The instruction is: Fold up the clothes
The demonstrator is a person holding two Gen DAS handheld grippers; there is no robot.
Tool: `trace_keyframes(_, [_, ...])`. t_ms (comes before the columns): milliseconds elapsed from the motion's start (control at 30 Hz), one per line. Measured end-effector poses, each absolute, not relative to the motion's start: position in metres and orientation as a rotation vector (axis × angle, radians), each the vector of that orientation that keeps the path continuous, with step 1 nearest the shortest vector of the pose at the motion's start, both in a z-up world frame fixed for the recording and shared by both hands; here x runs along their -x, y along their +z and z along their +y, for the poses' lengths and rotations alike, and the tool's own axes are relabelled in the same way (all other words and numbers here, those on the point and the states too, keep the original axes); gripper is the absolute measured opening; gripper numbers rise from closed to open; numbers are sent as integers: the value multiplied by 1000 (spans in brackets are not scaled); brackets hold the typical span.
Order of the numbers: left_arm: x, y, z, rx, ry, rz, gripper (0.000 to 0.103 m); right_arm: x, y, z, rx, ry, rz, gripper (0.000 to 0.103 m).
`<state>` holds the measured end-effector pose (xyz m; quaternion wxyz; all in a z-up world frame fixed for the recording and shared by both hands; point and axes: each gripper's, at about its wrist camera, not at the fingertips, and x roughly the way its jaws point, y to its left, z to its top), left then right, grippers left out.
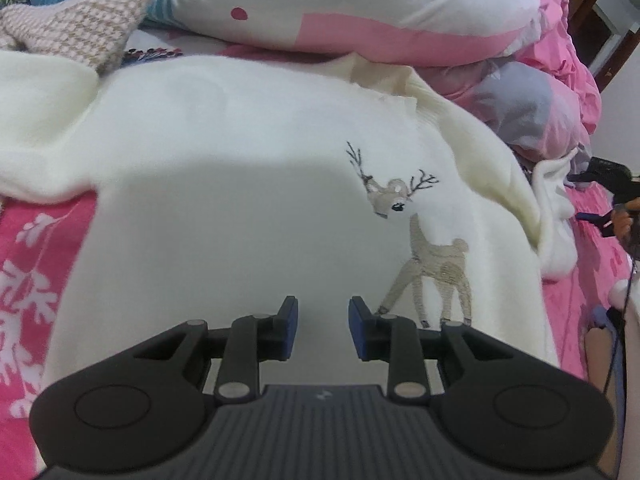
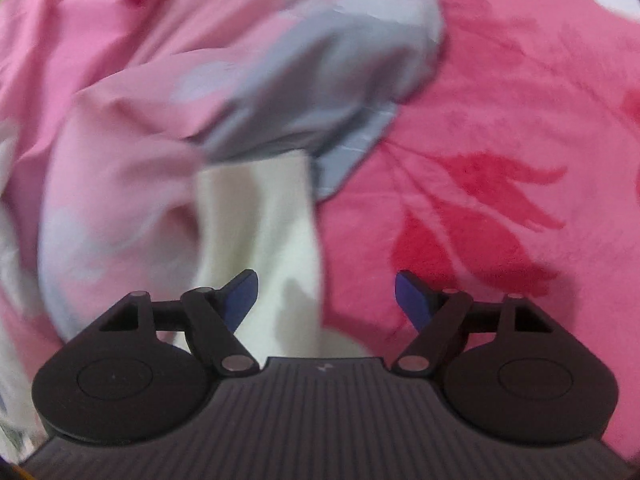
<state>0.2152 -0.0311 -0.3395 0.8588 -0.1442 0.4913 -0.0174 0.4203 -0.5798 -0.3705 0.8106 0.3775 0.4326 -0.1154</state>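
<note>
Both tongs over a cream sweater on a pink bed, neither gripping.

Left tongs [image 1: 323,326]: jaws a narrow gap apart, nothing between the blue pads [image 1: 290,328], hanging just above the sweater [image 1: 224,184], which lies spread flat under and ahead of them. Deer [image 1: 424,248] stitched just ahead-right of the tips. Sleeve [image 1: 554,216] trails off far right, near the other tool at the frame edge. Beyond the sweater: a checked cloth [image 1: 80,28] far left, a white-pink pillow [image 1: 360,12] straight ahead. Right tongs [image 2: 326,300]: jaws wide, empty; the sleeve's cream end [image 2: 264,240] lies below, beside the left pad, contact not clear through blur. Pink blanket [image 2: 500,140] under and right; rumpled pink-grey bedding [image 2: 240,72] ahead-left.
</note>
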Motion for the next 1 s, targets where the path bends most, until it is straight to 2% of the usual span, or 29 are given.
trace_keyframes(133, [-217, -342, -40, 283, -42, 1036, 29, -428, -384, -584, -880, -192, 834, 76])
trace_keyframes(200, [-218, -342, -44, 274, -45, 1039, 29, -434, -386, -581, -888, -156, 828, 68])
trace_keyframes(333, [-222, -341, -56, 272, -64, 1043, 29, -436, -389, -578, -954, -69, 850, 39])
trace_keyframes(367, [-223, -341, -60, 268, -71, 1044, 29, -436, -389, -576, -955, -53, 863, 36])
trace_keyframes(433, [-226, -342, -67, 256, -87, 1043, 29, -434, -385, -572, -912, -33, 885, 6])
trace_keyframes(567, [-230, -344, -78, 235, -107, 1046, 29, -412, -353, -575, -898, 31, 781, 5])
trace_keyframes(800, [-233, -351, -83, 209, -102, 1066, 29, -314, -270, -631, -1010, 43, 443, 5])
trace_keyframes(1000, [-231, -356, -84, 173, -111, 1074, 29, -284, -263, -672, -1049, -69, 360, 5])
